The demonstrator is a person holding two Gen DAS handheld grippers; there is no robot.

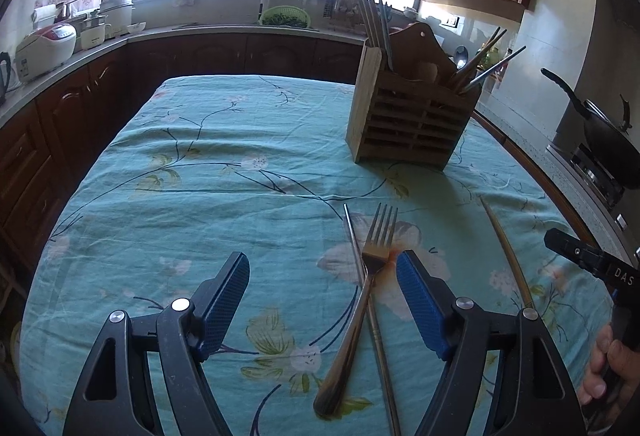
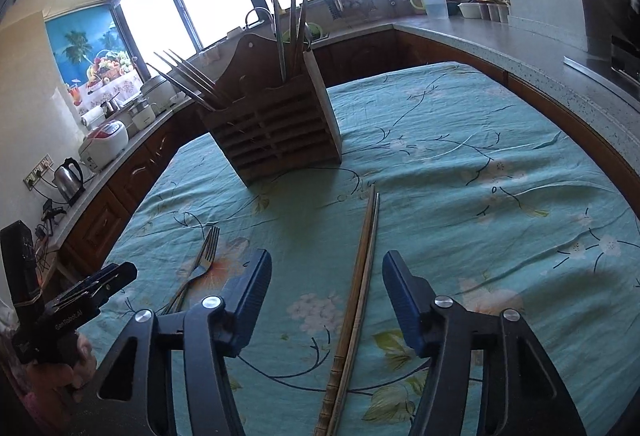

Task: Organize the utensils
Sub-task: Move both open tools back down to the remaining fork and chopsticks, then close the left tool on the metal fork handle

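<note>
Black hand-held gripper (image 1: 322, 272) with blue ribbed pads (image 1: 420, 306), silver screws (image 1: 181, 303)

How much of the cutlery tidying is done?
Forks and chopsticks already stand in the wooden holder. Nothing is gripped: the left gripper is open over a fork lying across a metal chopstick, the right gripper open around the chopstick pair. Those remain.

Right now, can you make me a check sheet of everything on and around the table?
Surface: teal flowered tablecloth, wrinkled.
Job's things: fork lying across a metal chopstick; chopstick pair; wooden holder with utensils standing in it.
Clutter: nothing seen.
Grippers: left gripper open around the fork; right gripper open around the chopstick pair.
Cables: cords by the kettle.
Surroundings: rice cooker, pan, windows.
</note>
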